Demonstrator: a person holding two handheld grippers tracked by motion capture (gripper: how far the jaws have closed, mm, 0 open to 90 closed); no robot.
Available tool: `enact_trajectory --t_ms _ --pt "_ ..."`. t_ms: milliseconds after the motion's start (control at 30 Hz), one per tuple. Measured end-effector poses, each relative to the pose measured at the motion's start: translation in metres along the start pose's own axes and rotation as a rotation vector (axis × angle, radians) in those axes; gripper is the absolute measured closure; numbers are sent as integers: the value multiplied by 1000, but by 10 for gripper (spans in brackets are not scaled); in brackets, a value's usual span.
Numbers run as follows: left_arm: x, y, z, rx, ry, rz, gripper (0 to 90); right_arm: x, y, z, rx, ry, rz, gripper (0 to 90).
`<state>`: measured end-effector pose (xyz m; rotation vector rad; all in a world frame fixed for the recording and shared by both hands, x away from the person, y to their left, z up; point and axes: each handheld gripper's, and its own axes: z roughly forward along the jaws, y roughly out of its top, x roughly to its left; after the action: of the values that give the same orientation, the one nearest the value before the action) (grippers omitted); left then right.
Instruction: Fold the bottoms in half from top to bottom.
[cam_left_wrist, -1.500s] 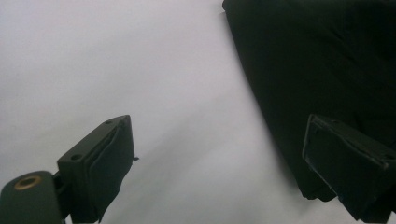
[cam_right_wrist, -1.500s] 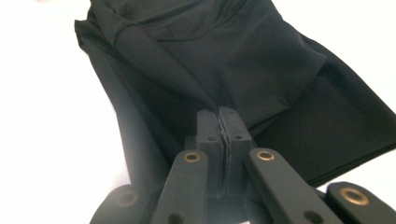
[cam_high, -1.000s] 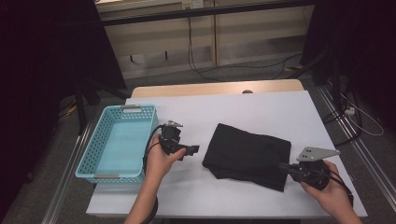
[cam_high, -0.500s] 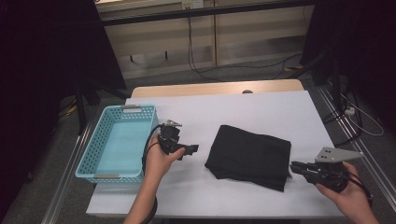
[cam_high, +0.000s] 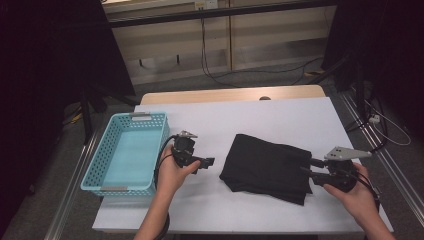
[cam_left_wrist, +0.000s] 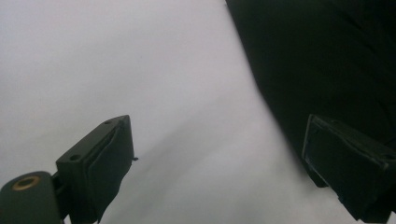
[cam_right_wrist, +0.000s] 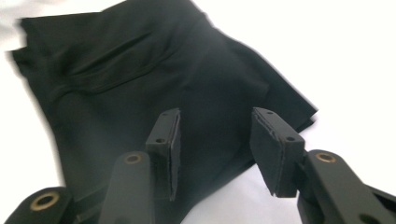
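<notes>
Ahead of your right gripper (cam_right_wrist: 215, 154) lies the black cloth (cam_right_wrist: 154, 93): a matt, soft weave that folds in smooth creases and throws back no shine. The pads (cam_right_wrist: 173, 149) on that gripper's jaws look like dull black rubber on hard black plastic, with small brass-coloured rings set in the arms. Your left gripper (cam_left_wrist: 219, 163) has the same matt black pads. Under both, the table (cam_high: 260, 120) has a smooth, pale, faintly satin top with a light wood edge. Beside your left gripper, the basket (cam_high: 100, 160) is glossy turquoise plastic, perforated all round.
</notes>
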<state>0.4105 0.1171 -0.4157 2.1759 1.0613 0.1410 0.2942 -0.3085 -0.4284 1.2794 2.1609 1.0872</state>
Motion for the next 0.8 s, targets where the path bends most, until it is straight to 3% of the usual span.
enact_trajectory --t_ms 200,300,367,467,500,667,800 --pt "4 -7 -3 3 9 -13 89 -3 5 22 16 -1 7 524" --pt "4 -10 -6 0 15 -20 89 -4 9 29 26 -49 -8 530" --pt "4 -13 -8 1 11 -22 89 -7 9 33 23 -63 11 543" --pt "4 -15 -9 5 14 -19 89 -8 9 39 50 -77 2 565" --pt "3 -17 -10 9 11 -14 89 -10 8 43 73 -72 6 626" --pt "2 -19 -12 -2 21 -21 89 -12 8 47 75 -6 39 866" --pt "0 -19 -13 -3 15 -16 89 -16 10 43 59 -6 50 879"
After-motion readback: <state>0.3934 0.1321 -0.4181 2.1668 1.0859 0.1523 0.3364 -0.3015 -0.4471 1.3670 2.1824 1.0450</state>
